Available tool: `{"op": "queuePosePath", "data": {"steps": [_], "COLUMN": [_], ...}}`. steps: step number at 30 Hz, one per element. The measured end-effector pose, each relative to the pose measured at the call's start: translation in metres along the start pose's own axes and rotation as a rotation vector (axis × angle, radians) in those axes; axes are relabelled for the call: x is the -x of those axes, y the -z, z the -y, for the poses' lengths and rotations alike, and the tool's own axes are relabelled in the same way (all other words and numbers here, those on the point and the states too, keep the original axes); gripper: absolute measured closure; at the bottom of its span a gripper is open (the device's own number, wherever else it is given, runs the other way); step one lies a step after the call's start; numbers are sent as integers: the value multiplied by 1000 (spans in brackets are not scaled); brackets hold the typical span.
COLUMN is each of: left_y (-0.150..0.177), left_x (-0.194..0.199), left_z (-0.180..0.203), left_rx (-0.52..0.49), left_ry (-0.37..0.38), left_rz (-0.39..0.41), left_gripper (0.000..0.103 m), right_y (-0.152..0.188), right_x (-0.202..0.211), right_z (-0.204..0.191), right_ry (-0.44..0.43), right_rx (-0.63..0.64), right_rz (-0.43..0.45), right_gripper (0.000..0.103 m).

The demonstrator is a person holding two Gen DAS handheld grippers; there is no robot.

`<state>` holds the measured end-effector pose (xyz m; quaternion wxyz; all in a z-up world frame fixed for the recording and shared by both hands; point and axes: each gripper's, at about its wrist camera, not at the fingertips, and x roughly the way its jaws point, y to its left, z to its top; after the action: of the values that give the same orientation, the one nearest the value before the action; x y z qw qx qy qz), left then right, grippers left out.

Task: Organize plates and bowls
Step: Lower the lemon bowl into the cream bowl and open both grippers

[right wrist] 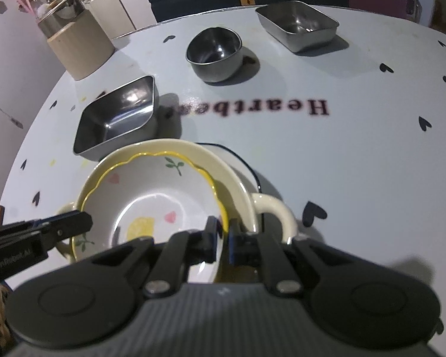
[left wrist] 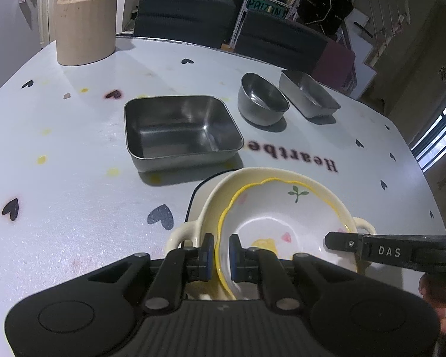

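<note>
L gripper [left wrist: 221,257] & R gripper [right wrist: 223,239] both clamped on yellow-rim plate [left wrist: 270,220] edge, opposite sides, inside cream bowl [left wrist: 252,180]; tray [left wrist: 181,129] just beyond.

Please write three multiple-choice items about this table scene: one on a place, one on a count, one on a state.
1. Where does the flowered bowl sit?
A. in the cream dish
B. in the square tin
C. on a chair

2. How many steel vessels stand on the table?
A. one
B. three
C. five

3. What is the left gripper doing?
A. hanging open
B. pinching the flowered bowl's rim
C. holding a tin

Answers:
1 A, its yellow rim lies inside the cream one.
2 B, two tins and a round bowl.
3 B, a pad on each side of the rim.
</note>
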<state>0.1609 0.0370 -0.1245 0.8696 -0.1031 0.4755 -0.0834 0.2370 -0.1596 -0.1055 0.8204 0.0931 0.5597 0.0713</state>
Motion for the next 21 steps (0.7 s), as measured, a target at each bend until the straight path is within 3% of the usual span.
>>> {"op": "queuePosePath", "data": {"steps": [21], "left_y": [3], "left_x": [-1], "left_z": [-1], "left_rx": [-1], "left_ry": [-8], "left_rz": [-12], "left_gripper": [92], "right_y": [3], "right_x": [-1], "right_z": [9], "right_ry": [-45], "right_rx": [13], "right_rz": [3], "right_gripper": [94]}}
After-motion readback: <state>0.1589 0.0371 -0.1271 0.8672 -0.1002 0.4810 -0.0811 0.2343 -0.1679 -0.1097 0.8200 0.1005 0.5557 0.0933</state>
